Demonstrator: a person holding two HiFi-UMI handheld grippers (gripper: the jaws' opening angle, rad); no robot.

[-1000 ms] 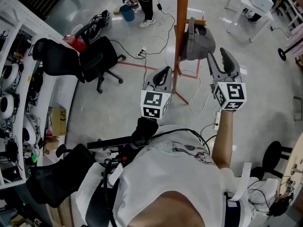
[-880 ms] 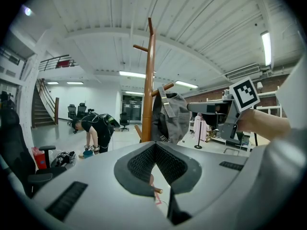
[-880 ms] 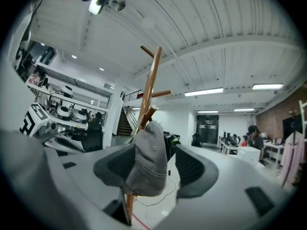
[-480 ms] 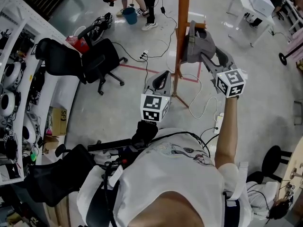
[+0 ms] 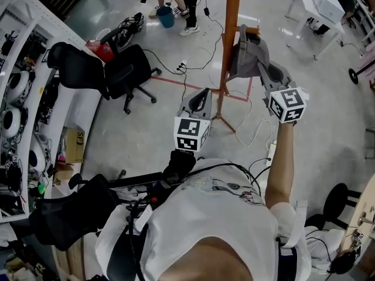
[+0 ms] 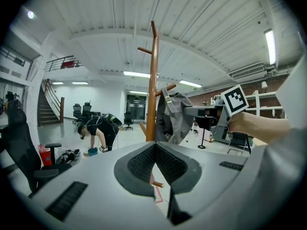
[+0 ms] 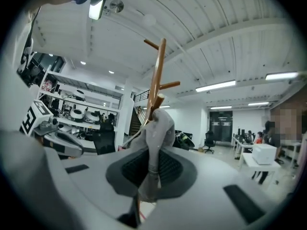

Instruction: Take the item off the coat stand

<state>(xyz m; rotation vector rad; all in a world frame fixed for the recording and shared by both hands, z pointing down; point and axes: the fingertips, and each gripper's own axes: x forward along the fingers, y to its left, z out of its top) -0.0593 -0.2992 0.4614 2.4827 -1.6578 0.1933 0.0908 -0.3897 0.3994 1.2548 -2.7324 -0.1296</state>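
Grey garment [image 5: 246,51] hangs on coat stand [image 5: 230,22] peg; right gripper [image 7: 152,152] jaws just closed, pinching garment fold; left gripper [image 6: 153,146] jaws together, empty, level, near stand.

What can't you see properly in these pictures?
- Head view: the top of the coat stand is cut off by the upper edge.
- Head view: the jaws of the right gripper end inside folds of the grey garment, hiding their tips.
- Left gripper view: the body of the left gripper hides the stand's feet.
- Right gripper view: the garment covers the lower pole.
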